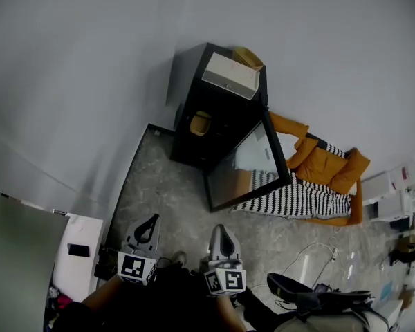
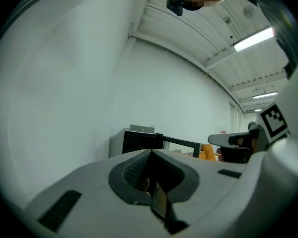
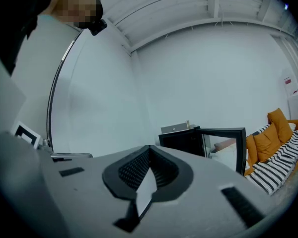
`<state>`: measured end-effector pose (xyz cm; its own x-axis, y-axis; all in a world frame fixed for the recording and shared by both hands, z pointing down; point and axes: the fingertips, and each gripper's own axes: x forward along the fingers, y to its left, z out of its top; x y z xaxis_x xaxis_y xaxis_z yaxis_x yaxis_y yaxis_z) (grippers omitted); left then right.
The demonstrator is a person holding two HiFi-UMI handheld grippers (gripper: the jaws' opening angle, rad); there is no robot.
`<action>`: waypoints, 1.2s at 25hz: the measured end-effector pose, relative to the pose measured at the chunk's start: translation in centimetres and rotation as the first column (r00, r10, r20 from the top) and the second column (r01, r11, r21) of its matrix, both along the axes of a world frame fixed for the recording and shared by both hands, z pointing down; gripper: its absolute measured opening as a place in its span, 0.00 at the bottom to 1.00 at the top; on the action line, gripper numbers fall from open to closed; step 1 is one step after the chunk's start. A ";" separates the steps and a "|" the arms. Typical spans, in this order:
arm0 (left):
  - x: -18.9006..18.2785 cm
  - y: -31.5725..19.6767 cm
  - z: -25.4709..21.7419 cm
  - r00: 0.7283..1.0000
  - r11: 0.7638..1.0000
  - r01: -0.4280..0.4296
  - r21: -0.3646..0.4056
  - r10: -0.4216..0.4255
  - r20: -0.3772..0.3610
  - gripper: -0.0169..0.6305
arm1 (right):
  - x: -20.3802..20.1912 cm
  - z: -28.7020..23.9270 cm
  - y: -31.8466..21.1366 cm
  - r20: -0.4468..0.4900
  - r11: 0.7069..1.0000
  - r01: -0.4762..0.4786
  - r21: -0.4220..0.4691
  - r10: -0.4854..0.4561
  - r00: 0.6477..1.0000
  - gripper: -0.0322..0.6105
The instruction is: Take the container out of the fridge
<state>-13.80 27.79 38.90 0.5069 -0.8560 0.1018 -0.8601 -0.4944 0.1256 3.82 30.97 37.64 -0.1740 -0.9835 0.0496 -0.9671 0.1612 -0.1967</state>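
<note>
A black fridge (image 1: 218, 109) stands against the wall, several steps ahead of me, with its glass door (image 1: 252, 164) swung open. A tan container (image 1: 200, 123) shows inside its dark opening. The left gripper (image 1: 152, 220) and right gripper (image 1: 221, 229) are held low and side by side, far short of the fridge, both shut with nothing between the jaws. In the left gripper view the shut left gripper (image 2: 151, 152) points at the fridge (image 2: 139, 142). In the right gripper view the right gripper (image 3: 150, 150) is shut too, with the fridge (image 3: 186, 140) and its door (image 3: 223, 145) beyond.
A white box (image 1: 229, 75) sits on top of the fridge. An orange sofa (image 1: 325, 164) with a striped blanket (image 1: 297, 199) lies right of the door. A white cabinet (image 1: 79, 254) is at my left. A black bag (image 1: 318, 299) and cables lie at my right.
</note>
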 end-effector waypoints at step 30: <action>3.8 -10.5 2.5 0.997 0.996 -0.079 -0.042 0.079 0.003 0.03 | 2.6 0.9 -11.9 -0.015 1.000 -0.002 0.017 0.002 1.000 0.05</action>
